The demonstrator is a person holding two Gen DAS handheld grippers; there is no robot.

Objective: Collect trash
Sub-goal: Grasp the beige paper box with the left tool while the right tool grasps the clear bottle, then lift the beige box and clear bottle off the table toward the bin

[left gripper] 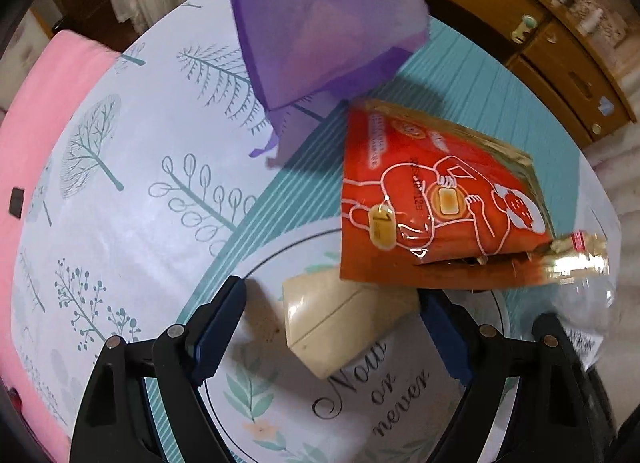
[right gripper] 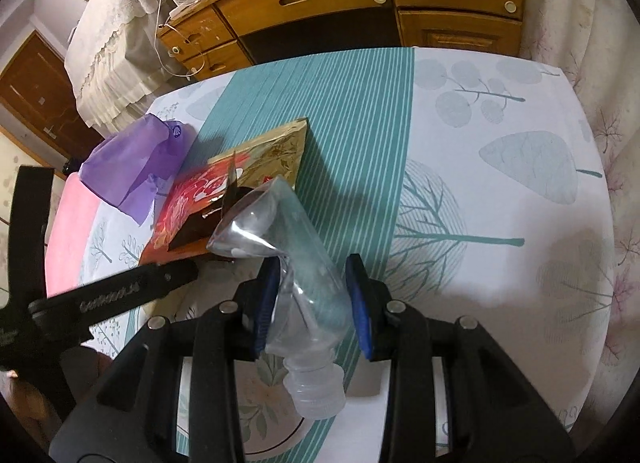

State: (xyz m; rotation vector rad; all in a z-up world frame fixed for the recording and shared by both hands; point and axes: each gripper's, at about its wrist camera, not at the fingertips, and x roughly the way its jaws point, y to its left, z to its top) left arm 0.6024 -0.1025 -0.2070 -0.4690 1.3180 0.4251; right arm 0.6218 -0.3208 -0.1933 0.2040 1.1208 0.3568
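Note:
My left gripper [left gripper: 332, 327] is open, its blue pads either side of a small beige box [left gripper: 336, 323] lying on the printed tablecloth [left gripper: 120, 223]. A red and gold box [left gripper: 432, 199] lies just beyond it, partly over the beige box. A purple plastic bag [left gripper: 320, 39] stands farther back. My right gripper [right gripper: 314, 299] is shut on a crushed clear plastic bottle [right gripper: 292, 263], cap end toward the camera. The red and gold box [right gripper: 240, 191] and purple bag [right gripper: 136, 159] also show at left in the right wrist view, with the left gripper's arm [right gripper: 112, 295] below them.
A wooden desk with drawers [right gripper: 340, 11] stands beyond the table's far edge. A lace-covered piece of furniture [right gripper: 116, 31] is at back left. Something pink [left gripper: 36, 135] lies past the table's left edge.

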